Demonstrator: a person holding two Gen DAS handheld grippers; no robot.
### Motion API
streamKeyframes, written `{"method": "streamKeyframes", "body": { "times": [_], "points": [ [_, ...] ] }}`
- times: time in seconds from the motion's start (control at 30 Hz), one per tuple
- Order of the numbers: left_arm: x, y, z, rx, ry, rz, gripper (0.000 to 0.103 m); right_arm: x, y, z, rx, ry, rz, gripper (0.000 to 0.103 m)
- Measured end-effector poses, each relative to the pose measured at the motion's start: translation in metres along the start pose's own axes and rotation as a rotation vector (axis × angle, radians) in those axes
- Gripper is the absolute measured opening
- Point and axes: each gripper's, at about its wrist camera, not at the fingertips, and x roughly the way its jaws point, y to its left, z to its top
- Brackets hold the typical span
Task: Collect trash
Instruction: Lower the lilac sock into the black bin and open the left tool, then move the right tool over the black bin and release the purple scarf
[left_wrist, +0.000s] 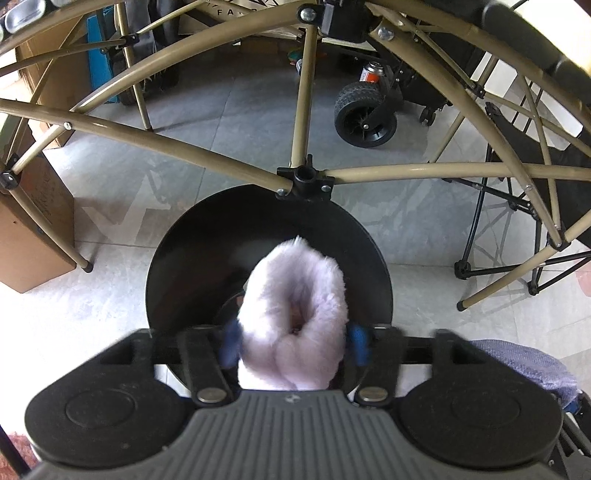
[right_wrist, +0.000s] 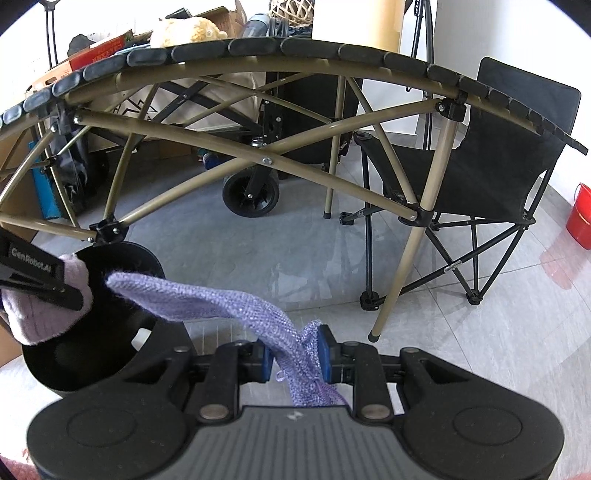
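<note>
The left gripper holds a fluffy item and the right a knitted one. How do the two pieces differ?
The fluffy piece is pale lilac, thick and furry; the knitted cloth is a deeper purple, thin, with a glittery weave. The fluffy piece bunches into a compact lump between the left gripper pads, over the black bin; the knitted cloth stretches out long from the right gripper, its tip reaching the bin's rim. Both are soft purple textiles, clamped above the bin.

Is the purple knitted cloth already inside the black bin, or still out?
Still out. The purple knitted cloth is clamped in the right tool, its free end reaching over the round black bin.
</note>
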Motion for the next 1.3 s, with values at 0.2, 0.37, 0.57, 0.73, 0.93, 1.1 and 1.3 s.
{"method": "streamKeyframes", "body": {
  "times": [0.2,0.37,0.57,0.73,0.93,1.1,1.3],
  "points": [
    [-0.005,0.002,0.002,-0.015,0.004,0.006,0.103,0.0,0.001,0.0,-0.003,0.001,0.004,0.023],
    [-0.005,0.004,0.002,-0.019,0.012,0.017,0.103,-0.001,0.001,0.0,-0.005,0.0,0.003,0.023],
    [-0.005,0.004,0.001,-0.014,0.015,0.019,0.103,-0.001,0.001,0.0,-0.007,-0.001,0.004,0.023],
    [-0.005,0.005,0.001,-0.008,0.015,0.019,0.103,-0.001,0.001,0.0,-0.009,-0.002,0.003,0.023],
    [-0.011,0.013,0.0,-0.01,0.002,0.022,0.103,-0.004,0.003,0.001,-0.015,-0.008,0.0,0.023],
    [-0.02,0.023,0.0,-0.012,-0.017,0.019,0.103,-0.009,0.01,0.003,-0.032,-0.037,0.01,0.023],
    [-0.031,0.04,0.0,-0.023,-0.038,0.023,0.103,-0.013,0.028,0.005,-0.077,-0.059,0.025,0.023]
  ]
}}
